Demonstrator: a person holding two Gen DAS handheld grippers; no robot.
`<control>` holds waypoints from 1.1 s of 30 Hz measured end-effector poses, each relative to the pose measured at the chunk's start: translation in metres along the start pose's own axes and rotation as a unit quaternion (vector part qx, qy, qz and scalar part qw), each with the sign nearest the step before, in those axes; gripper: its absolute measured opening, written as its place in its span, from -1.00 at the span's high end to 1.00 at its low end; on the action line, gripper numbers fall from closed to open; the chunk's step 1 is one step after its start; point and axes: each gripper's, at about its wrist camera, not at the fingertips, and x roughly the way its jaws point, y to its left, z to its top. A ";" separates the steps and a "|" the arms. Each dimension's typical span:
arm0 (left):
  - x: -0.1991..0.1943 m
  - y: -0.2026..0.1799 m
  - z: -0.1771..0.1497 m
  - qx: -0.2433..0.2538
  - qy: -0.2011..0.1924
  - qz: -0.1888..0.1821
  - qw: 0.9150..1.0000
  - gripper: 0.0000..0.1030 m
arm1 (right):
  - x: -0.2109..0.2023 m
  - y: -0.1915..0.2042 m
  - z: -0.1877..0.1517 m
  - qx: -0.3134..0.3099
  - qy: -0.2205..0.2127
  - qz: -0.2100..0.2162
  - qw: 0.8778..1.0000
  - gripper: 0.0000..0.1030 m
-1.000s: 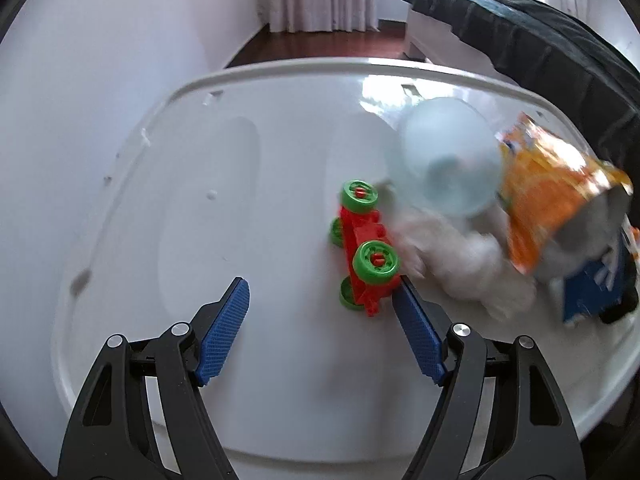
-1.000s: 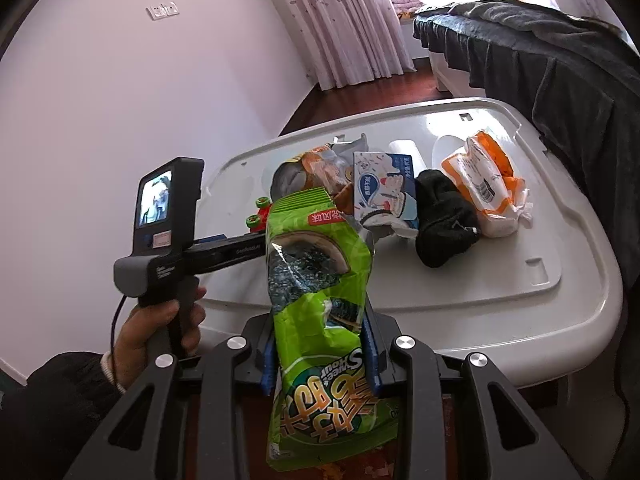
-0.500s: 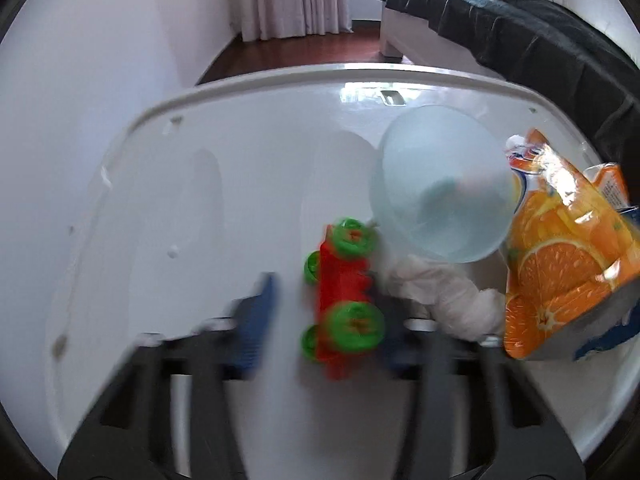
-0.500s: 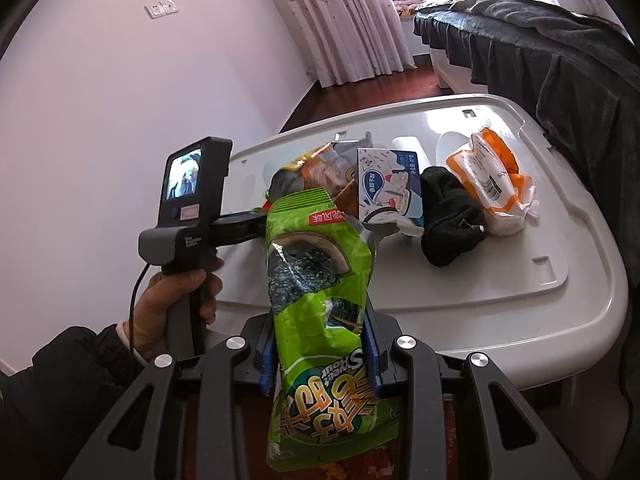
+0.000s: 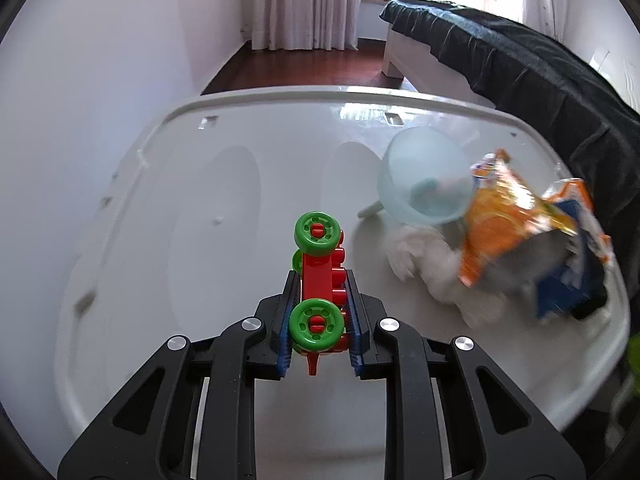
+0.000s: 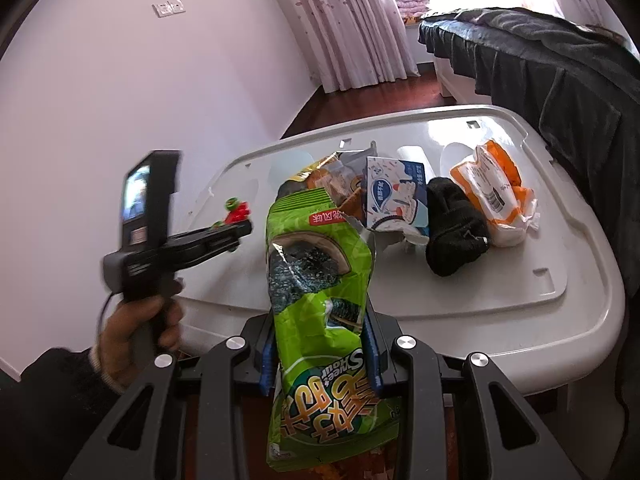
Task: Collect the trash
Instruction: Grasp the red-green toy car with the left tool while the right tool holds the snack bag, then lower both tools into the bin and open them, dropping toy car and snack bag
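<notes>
My left gripper [image 5: 319,300] is shut on a red toy car with green wheels [image 5: 320,276] and holds it above the white bin lid [image 5: 168,220]; the toy also shows small in the right wrist view [image 6: 237,211]. My right gripper [image 6: 320,344] is shut on a green seaweed snack bag [image 6: 320,292], held in front of the lid's near edge. On the lid lie an orange snack bag [image 5: 508,220], a clear plastic cup [image 5: 424,178], crumpled white tissue [image 5: 424,260], a blue-and-white packet [image 6: 396,196] and an orange-and-white wrapper [image 6: 494,192].
A black sock [image 6: 452,232] lies on the lid [image 6: 520,300] between the blue packet and the orange-and-white wrapper. A bed with a dark cover [image 6: 560,68] stands to the right. A white wall is on the left, curtains [image 5: 308,4] at the back.
My left gripper moved forward around the toy car, shut on it and lifted it off the lid. My right gripper kept hold of the green bag, nearly still.
</notes>
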 end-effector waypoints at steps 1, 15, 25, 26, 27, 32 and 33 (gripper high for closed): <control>-0.011 -0.001 -0.004 0.000 0.000 -0.001 1.000 0.59 | -0.001 0.001 0.000 -0.001 -0.001 0.000 1.000 0.34; -0.130 -0.020 -0.111 0.015 0.019 -0.006 1.000 0.59 | -0.046 0.035 -0.045 -0.031 -0.030 -0.015 0.999 0.34; -0.113 -0.009 -0.206 -0.009 0.083 -0.029 0.996 0.59 | -0.061 0.063 -0.123 -0.030 0.004 -0.044 0.999 0.34; -0.108 -0.007 -0.208 -0.013 0.089 -0.032 0.995 0.59 | -0.056 0.060 -0.127 -0.023 0.014 -0.049 0.998 0.34; -0.105 -0.006 -0.209 -0.016 0.094 -0.033 0.995 0.59 | -0.050 0.057 -0.131 -0.019 0.022 -0.053 0.998 0.34; -0.096 -0.011 -0.215 -0.003 0.111 -0.034 0.993 0.59 | -0.034 0.046 -0.138 0.000 0.053 -0.065 0.996 0.34; -0.094 -0.012 -0.215 0.000 0.114 -0.033 0.993 0.59 | -0.033 0.045 -0.139 0.001 0.056 -0.066 0.996 0.34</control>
